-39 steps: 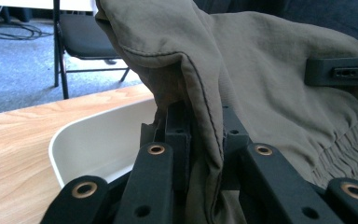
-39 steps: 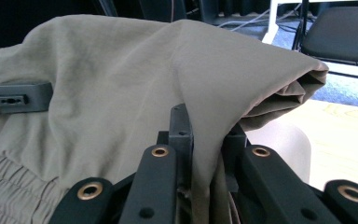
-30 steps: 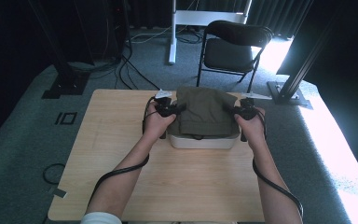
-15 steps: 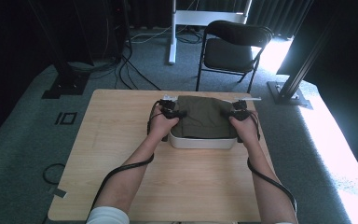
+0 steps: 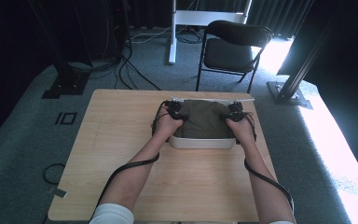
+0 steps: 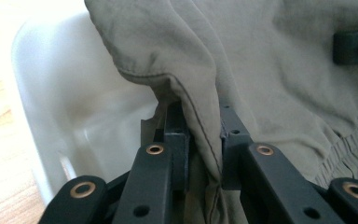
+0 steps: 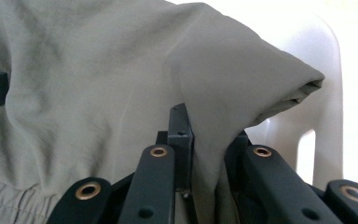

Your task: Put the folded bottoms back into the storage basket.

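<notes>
A folded olive-green garment (image 5: 204,119) lies in a white plastic basket (image 5: 200,142) at the far middle of the wooden table. My left gripper (image 5: 174,108) holds the garment's left side, and in the left gripper view its jaws are shut on a fold of the cloth (image 6: 200,88) beside the basket's white wall (image 6: 70,116). My right gripper (image 5: 235,111) is at the garment's right side. In the right gripper view its jaws pinch a folded corner of the cloth (image 7: 223,84) with the basket's rim (image 7: 326,112) behind it.
The wooden table (image 5: 121,140) has bare surface to the left and in front of the basket. A black folding chair (image 5: 233,46) stands on the carpet beyond the table. Cables (image 5: 121,70) and stand bases lie on the floor at the far left.
Both grippers have moved down and slightly toward me with the garment, lowering it into the basket. The cloth now sits flatter and lower than a second ago.
</notes>
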`<state>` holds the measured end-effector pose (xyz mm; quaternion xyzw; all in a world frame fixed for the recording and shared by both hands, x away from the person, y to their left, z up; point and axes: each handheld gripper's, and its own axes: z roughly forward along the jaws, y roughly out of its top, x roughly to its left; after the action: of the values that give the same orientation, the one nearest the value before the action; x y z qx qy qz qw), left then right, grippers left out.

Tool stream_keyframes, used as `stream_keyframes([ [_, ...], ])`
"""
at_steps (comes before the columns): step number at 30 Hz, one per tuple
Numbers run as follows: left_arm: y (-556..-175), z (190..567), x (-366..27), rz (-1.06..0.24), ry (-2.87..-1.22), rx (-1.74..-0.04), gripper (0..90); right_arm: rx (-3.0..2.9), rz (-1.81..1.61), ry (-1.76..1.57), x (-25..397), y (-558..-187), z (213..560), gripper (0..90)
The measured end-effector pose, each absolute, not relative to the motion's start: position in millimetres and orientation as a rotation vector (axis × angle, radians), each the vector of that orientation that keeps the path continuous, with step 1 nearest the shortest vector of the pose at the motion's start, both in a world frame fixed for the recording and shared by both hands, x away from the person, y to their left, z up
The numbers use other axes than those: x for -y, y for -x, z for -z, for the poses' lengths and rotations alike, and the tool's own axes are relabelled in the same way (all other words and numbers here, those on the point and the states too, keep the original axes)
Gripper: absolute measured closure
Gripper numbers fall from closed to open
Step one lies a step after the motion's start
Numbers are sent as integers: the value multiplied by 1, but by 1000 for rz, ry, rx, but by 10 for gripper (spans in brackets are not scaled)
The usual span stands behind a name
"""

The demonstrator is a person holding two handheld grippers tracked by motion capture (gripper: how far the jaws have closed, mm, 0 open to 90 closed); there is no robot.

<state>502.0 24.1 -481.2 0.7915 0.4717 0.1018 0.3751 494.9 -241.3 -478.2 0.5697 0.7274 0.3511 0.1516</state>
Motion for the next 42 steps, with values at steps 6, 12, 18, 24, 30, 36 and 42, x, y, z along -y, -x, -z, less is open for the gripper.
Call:
stream_keyframes([
  [6,-503,482,-21,-250,-2067,-1186,690,-2107,-970,-1622,241,-497,480,732],
  [12,-502,482,-20,-241,-2060,-1174,612,-2135,-969,-1592,238,-496,480,572],
  [18,-501,476,-25,-301,-1982,-1118,457,-2105,-1030,-1563,238,-492,469,468],
  [24,-497,467,-24,-300,-1978,-1147,285,-2071,-1072,-1488,239,-487,461,296],
  [30,-488,454,-24,-338,-1928,-1047,232,-2038,-1207,-1447,243,-481,451,194],
  [36,-478,448,-28,-376,-1963,-1002,193,-2024,-1252,-1337,238,-471,445,139],
  [42,-464,449,-35,-422,-1930,-962,189,-2018,-1234,-1318,235,-460,446,142],
])
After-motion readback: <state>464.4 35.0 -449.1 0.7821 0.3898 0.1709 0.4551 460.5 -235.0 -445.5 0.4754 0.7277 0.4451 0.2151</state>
